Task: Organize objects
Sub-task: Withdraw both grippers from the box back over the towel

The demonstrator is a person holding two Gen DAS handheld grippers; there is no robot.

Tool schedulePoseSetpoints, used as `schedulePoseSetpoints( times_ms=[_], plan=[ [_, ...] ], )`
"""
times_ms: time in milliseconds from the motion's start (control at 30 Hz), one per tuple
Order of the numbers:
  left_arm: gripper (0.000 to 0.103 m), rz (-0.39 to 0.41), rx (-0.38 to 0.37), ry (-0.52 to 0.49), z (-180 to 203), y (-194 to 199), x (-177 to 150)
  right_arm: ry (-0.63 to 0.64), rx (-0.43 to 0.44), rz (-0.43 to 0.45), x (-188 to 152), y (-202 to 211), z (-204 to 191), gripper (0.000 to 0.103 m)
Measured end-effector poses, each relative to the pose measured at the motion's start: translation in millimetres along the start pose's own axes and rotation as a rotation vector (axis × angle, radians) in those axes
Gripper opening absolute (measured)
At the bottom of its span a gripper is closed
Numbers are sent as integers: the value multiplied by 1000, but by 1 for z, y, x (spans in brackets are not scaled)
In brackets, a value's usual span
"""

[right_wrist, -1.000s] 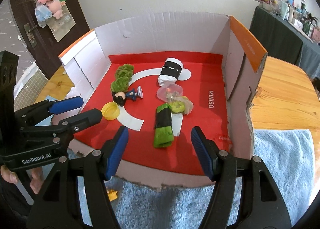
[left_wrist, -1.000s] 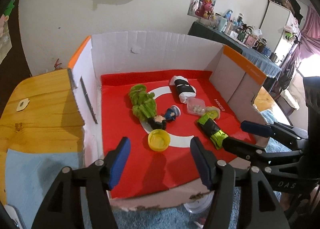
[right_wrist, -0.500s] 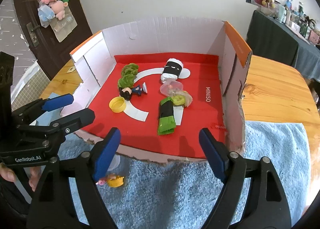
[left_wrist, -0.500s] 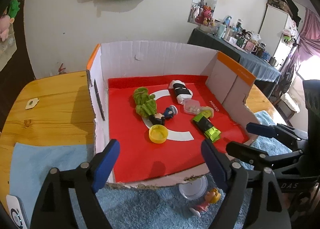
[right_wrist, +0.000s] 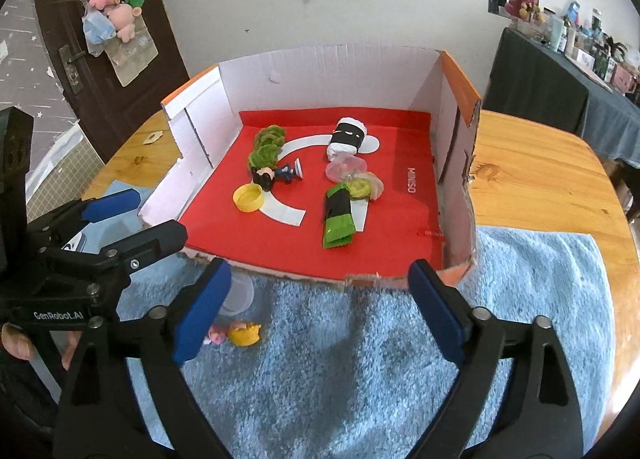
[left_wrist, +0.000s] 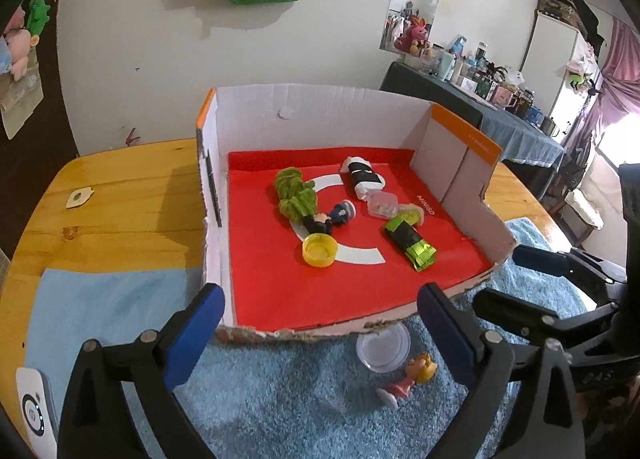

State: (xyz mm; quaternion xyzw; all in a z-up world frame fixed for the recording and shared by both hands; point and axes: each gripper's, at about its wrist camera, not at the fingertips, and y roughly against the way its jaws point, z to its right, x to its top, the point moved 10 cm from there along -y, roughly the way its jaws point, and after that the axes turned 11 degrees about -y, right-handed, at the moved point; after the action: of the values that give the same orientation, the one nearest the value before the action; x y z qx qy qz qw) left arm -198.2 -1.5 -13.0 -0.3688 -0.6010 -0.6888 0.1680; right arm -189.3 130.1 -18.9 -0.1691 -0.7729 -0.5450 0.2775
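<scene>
An open cardboard box point(left_wrist: 312, 115) point(right_wrist: 320, 71) with a red floor holds a yellow cap point(left_wrist: 319, 250) point(right_wrist: 249, 197), a green-and-black roll point(left_wrist: 410, 243) point(right_wrist: 339, 219), a white-and-black roll point(left_wrist: 362, 179) point(right_wrist: 347, 135), a green leafy toy point(left_wrist: 294, 193) point(right_wrist: 266, 147) and a small dark-haired figure point(left_wrist: 320, 223) point(right_wrist: 267, 177). On the blue rug before the box lie a clear round lid point(left_wrist: 383, 351) point(right_wrist: 239, 293) and a small yellow-haired figure point(left_wrist: 412, 375) point(right_wrist: 240, 334). My left gripper point(left_wrist: 316, 335) point(right_wrist: 136, 215) and right gripper point(right_wrist: 318, 311) point(left_wrist: 516, 277) hover over the rug, jaws still opening, with nothing between them.
The box stands on a wooden table point(left_wrist: 120, 195) point(right_wrist: 540, 179) partly covered by a blue shaggy rug point(left_wrist: 300, 411) point(right_wrist: 400, 359). A white device point(left_wrist: 34, 411) lies at the near left. A dark cluttered side table point(left_wrist: 500, 123) stands behind on the right.
Both grippers have drawn back from the box and opened wider. The rug, the clear lid and the yellow-haired figure have come into view in front of the box.
</scene>
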Motion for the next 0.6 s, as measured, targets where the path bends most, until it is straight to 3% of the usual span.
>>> schedulePoseSetpoints(
  times_ms=[600],
  plan=[
    [103, -15, 21, 7, 4, 17, -40, 8, -7, 1, -36, 16, -6, 94]
  ],
)
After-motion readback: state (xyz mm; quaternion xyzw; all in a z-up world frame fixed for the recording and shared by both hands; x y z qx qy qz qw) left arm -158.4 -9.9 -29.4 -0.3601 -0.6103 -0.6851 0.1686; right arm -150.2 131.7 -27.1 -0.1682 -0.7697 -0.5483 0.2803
